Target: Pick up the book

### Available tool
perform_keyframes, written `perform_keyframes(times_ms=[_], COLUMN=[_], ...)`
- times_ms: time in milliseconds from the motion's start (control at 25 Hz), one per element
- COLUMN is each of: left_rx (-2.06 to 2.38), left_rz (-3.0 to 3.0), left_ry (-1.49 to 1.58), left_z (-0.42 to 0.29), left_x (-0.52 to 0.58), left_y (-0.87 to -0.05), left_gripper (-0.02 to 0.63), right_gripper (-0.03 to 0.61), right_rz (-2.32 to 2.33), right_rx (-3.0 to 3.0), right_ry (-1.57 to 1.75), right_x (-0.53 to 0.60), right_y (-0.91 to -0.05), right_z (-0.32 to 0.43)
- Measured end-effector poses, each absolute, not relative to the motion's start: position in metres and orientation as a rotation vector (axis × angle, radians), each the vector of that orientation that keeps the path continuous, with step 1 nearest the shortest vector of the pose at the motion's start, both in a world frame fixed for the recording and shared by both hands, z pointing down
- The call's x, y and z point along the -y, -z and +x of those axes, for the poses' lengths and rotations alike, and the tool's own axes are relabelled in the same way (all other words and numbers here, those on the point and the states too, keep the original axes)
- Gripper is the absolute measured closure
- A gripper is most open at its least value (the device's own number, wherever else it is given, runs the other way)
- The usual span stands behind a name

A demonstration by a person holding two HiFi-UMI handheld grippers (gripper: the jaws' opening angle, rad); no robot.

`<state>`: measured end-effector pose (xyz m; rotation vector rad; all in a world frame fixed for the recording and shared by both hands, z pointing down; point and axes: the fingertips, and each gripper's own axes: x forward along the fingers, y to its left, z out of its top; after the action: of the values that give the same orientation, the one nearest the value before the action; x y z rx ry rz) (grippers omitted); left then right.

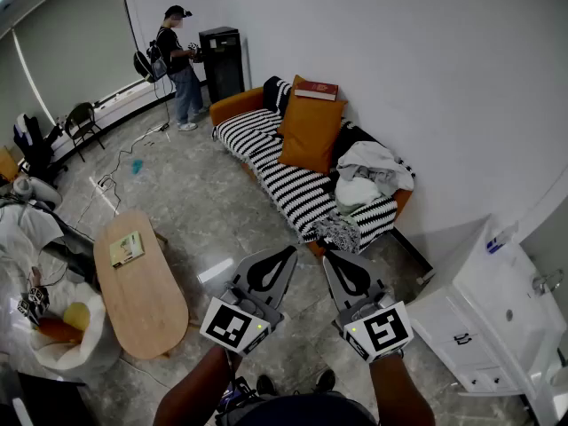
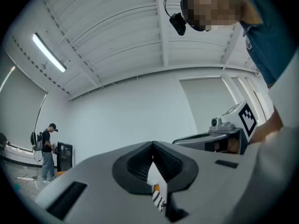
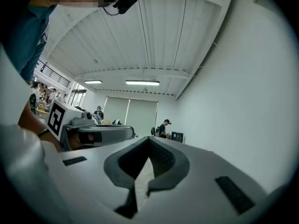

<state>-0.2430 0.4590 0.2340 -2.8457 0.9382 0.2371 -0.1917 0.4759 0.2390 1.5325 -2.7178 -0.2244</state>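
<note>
A dark red book [image 1: 317, 90] lies on top of an orange cushion [image 1: 309, 131] at the back of the striped sofa [image 1: 275, 167]. A second, greenish book [image 1: 127, 248] lies on the oval wooden table [image 1: 146, 300] at the left. My left gripper [image 1: 286, 254] and right gripper [image 1: 331, 260] are held side by side over the floor, in front of the sofa and well short of both books. Both are shut with nothing between the jaws. The left gripper view shows its jaws [image 2: 153, 146] against the white wall. In the right gripper view the jaws [image 3: 149, 141] face down the room.
Clothes [image 1: 373, 171] are piled on the sofa's right end. A white cabinet [image 1: 497, 313] stands at the right. A person [image 1: 177, 65] stands beside a black unit [image 1: 221, 60] at the far wall. Cables [image 1: 111, 180] trail over the floor; bags [image 1: 62, 335] lie at the left.
</note>
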Motion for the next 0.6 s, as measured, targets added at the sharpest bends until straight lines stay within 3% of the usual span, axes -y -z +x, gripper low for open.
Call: perform_keyframes(times_ms=[600], left_rx=[-0.935], left_rz=[-2.855], left_ry=[-0.225], left_z=[-0.2442], left_x=[-0.4583], left_y=[-0.2404], left_gripper=[0.609], right_gripper=[0.566], right_rz=[1.591], right_rx=[2.737], right_ry=[0.231], right_x=[-0.4744], right_y=[-0.2423], right_z=[-0.1830])
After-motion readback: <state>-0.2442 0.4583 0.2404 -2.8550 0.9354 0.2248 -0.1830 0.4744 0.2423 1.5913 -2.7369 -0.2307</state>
